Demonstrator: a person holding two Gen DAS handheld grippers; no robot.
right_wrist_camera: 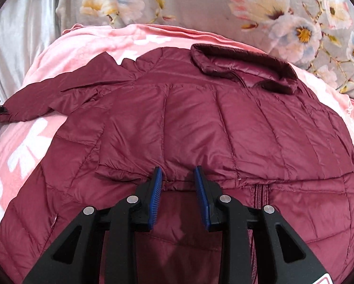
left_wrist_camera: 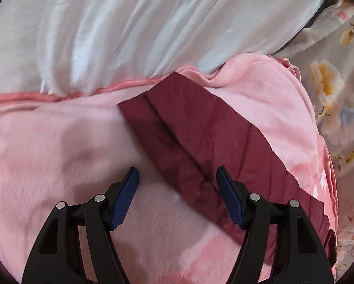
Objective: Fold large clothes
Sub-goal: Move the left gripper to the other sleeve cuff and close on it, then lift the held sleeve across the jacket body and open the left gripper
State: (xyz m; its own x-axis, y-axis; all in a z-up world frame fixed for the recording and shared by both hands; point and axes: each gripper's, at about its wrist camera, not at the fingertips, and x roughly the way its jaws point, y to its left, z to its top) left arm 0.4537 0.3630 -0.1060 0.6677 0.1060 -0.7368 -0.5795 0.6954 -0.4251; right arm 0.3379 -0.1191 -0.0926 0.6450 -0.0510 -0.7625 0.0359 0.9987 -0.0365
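A bed carries everything here, and over it lies a pink fleece blanket with paler patches.

Your left claw is released, its blue pads spread wide and holding nothing. It hangs over the blanket, with the left pad above bare pink fleece. Between the pads and under the right one runs a long strip of the maroon puffer jacket, which looks like a sleeve, slanting from the near right away to the far left. It ends in a squared edge ahead of the claw. Beyond that end the blanket's darker pink hem meets a wrinkled white satin sheet. Far off to the right of the claw lies a grey floral cover.

Your right claw is also released, though its pads stand closer together, a clear gap showing between them. Nothing is gripped. The tips sit just at a folded edge of the jacket, where one quilted panel is laid over the zippered body below. The zipper runs down just right of the claw. Ahead, the quilted panels spread flat. To the far left a sleeve stretches across the blanket. Farthest ahead, slightly right, lies the dark collar, with the floral cover beyond it.
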